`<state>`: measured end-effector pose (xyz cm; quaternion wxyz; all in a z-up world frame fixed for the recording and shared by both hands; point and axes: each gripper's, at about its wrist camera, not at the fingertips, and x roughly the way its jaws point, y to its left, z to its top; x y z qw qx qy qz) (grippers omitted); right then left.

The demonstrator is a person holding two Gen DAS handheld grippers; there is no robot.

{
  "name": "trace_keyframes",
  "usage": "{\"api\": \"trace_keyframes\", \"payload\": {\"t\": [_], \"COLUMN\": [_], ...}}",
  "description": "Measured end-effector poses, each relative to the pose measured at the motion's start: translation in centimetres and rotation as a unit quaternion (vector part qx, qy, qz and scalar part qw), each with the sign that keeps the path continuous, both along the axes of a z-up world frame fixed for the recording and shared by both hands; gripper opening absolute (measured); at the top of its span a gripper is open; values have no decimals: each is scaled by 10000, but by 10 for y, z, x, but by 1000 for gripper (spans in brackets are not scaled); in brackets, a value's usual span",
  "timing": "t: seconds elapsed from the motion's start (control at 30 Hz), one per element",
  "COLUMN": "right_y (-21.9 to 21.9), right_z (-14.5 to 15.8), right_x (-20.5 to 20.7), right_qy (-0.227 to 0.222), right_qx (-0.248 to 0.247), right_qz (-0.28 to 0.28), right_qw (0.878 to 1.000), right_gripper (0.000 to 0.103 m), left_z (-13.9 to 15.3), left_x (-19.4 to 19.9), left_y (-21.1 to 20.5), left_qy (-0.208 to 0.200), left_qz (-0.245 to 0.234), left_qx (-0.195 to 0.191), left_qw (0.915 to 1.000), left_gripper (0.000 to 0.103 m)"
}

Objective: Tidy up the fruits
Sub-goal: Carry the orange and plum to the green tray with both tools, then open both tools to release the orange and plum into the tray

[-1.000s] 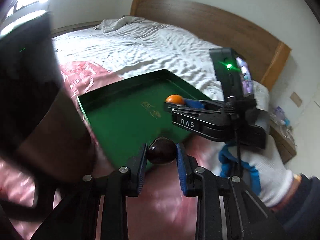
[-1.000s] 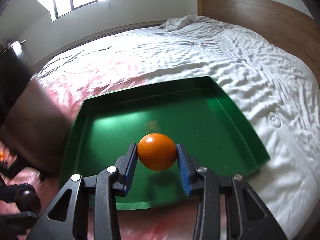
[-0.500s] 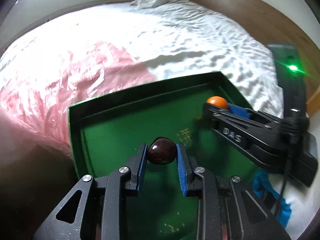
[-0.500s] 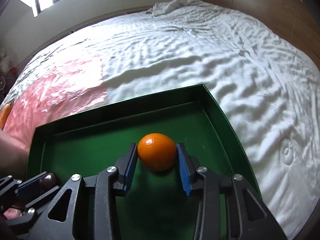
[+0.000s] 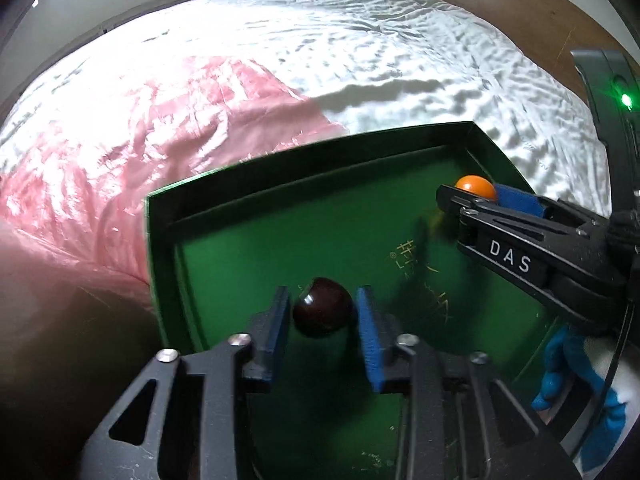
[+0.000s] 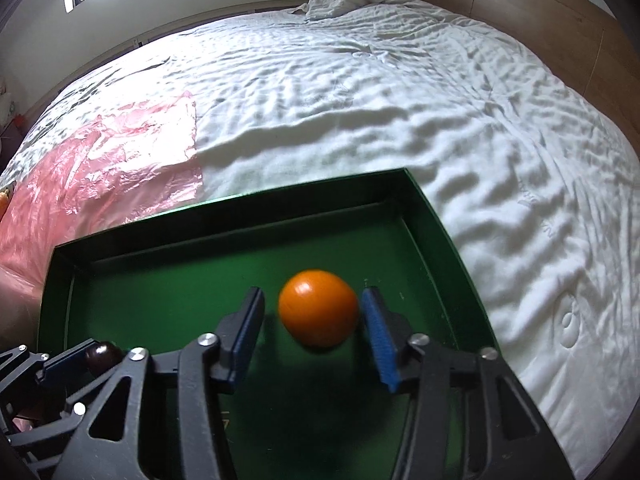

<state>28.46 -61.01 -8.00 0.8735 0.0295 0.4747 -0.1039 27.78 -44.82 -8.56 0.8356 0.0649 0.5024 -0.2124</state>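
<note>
Hovering over the green tray (image 5: 160, 248), the left hand-held gripper (image 5: 323, 316) has its blue pads spread, with slim gaps on both sides of the dark plum (image 5: 323, 307) between them; the plum looks free of the pads, low over the tray's near left part. The right hand-held gripper (image 6: 316, 316) is likewise parted, its pads standing clear of the orange (image 6: 318, 307), which shows motion blur above the tray (image 6: 436, 220) floor, toward the tray's right side. In the left wrist view the right hand-held gripper (image 5: 476, 196) reaches in from the right, marked "DAS", with the orange (image 5: 475, 186) at its tip near the tray's far right corner; a gloved hand (image 5: 580, 400) in white and blue holds it. In the right wrist view the left hand-held gripper (image 6: 92, 356) and plum (image 6: 102, 354) sit at the lower left. The tray rests on a bed (image 6: 400, 100) with rumpled white sheets, partly on a pink plastic sheet (image 5: 140, 120) to its left. A wooden headboard (image 6: 520, 8) runs behind
</note>
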Motion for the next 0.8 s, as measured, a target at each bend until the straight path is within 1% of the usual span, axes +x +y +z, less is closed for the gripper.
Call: {"api": "trace_keyframes", "payload": {"t": [0.03, 0.07, 0.13, 0.2, 0.27, 0.4, 0.57, 0.7, 0.8], "right_y": [1, 1, 3, 6, 9, 16, 21, 28, 41], "right_z": [4, 8, 21, 32, 46, 67, 74, 76, 76], "right_x": [-1, -2, -7, -12, -20, -42, -68, -91, -109], "right_qy": [-29, -74, -215, -319, -422, -553, -494, -445, -430], "right_qx": [1, 20, 21, -1, -34, -129, -225, -164, -129], "right_qz": [-4, -14, -34, -45, -59, -85, -228, -332, -254], "right_qw": [10000, 10000, 9998, 9995, 9991, 9984, 9983, 9983, 9987], "right_gripper": [100, 100, 103, 103, 103, 103, 103, 103, 103], "left_z": [3, 6, 13, 21, 30, 51, 69, 82, 90], "left_x": [-3, -4, -9, -16, -24, -53, -87, -113, -128], "left_y": [0, 0, 1, 2, 5, 14, 27, 40, 53], "left_qy": [-85, -141, -231, -320, -383, -646, -716, -800, -854], "left_qz": [0, -7, -50, -89, -151, -432, -754, -979, -1089], "left_qx": [64, 85, 60, 2, -104, -231, -441, -572, -657], "left_qw": [9999, 9999, 9997, 9994, 9991, 9967, 9936, 9903, 9882], "left_gripper": [41, 42, 46, 48, 48, 49, 49, 57, 61]}}
